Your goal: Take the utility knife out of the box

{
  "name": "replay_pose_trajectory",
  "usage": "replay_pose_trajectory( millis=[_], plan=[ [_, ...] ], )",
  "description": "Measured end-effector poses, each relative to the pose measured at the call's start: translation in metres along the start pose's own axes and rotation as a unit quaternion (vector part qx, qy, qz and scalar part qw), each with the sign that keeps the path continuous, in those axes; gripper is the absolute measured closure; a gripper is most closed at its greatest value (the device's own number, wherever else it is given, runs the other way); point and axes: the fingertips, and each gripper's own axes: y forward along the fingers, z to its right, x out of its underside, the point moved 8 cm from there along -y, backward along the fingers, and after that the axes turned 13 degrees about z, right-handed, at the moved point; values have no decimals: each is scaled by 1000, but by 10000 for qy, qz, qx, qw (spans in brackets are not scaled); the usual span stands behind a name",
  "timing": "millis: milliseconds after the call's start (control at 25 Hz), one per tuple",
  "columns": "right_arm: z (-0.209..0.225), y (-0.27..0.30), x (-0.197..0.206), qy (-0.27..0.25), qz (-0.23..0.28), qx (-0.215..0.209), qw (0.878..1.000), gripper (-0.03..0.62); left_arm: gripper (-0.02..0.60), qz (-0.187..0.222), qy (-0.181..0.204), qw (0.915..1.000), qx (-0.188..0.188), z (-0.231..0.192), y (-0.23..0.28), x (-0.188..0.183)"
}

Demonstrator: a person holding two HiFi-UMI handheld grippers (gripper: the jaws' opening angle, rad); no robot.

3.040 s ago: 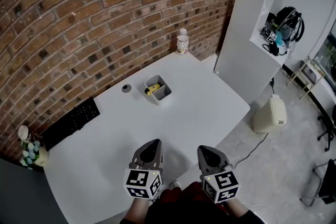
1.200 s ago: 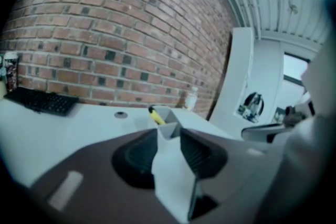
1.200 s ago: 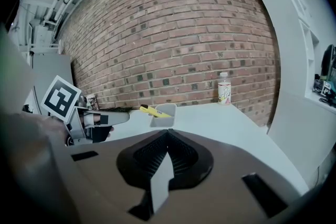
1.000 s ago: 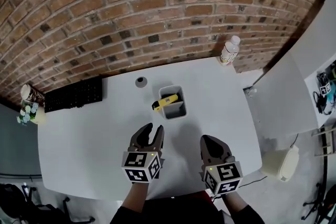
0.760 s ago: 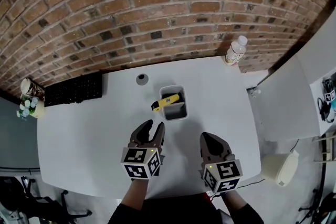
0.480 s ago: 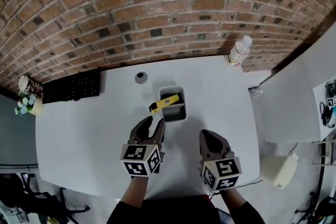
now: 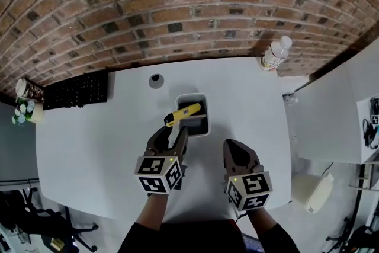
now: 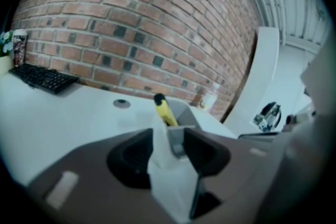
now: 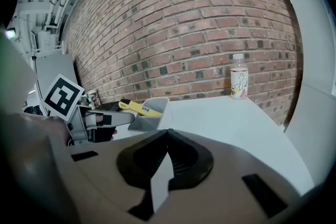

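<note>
left tool (image 7: pixel 171 134): jaws wide apart, have just been opening, nothing between the pads. it's at 7 o'clock of the box (image 7: pixel 198 127) in head view, close to its near wall, no contact that i can see. the left gripper view looks through the gap straight at the box and the knife.
right tool (image 7: pixel 233 144): jaws together, empty, over the desk (image 7: pixel 95 139) at 5 o'clock of the box, a bit further off than the left.
utility knife (image 7: pixel 182 114): yellow body, dark tip, still in the box. it lies tilted across the far compartment, with the tip end sticking out over the left rim toward 8 o'clock.
box is grey, two compartments, mid-desk.
keyboard (image 7: pixel 76 90) at 9 o'clock by the brick wall (image 7: pixel 177 3), bottle (image 7: pixel 276 54) at 2 o'clock, small round disc (image 7: pixel 156 80) at 11 o'clock.
</note>
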Motion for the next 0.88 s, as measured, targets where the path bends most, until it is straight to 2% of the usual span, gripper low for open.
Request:
replay_pose_trajectory(
  millis=[520,880],
  plan=[
    [2,23,7,-4,-241,-148,9996,586,391,214,-86,9997,39,1,20,-10],
    [4,32,8,7,-289,-200,9994,586,393,360,-43,9992,-137,0,29,-19]
  ],
)
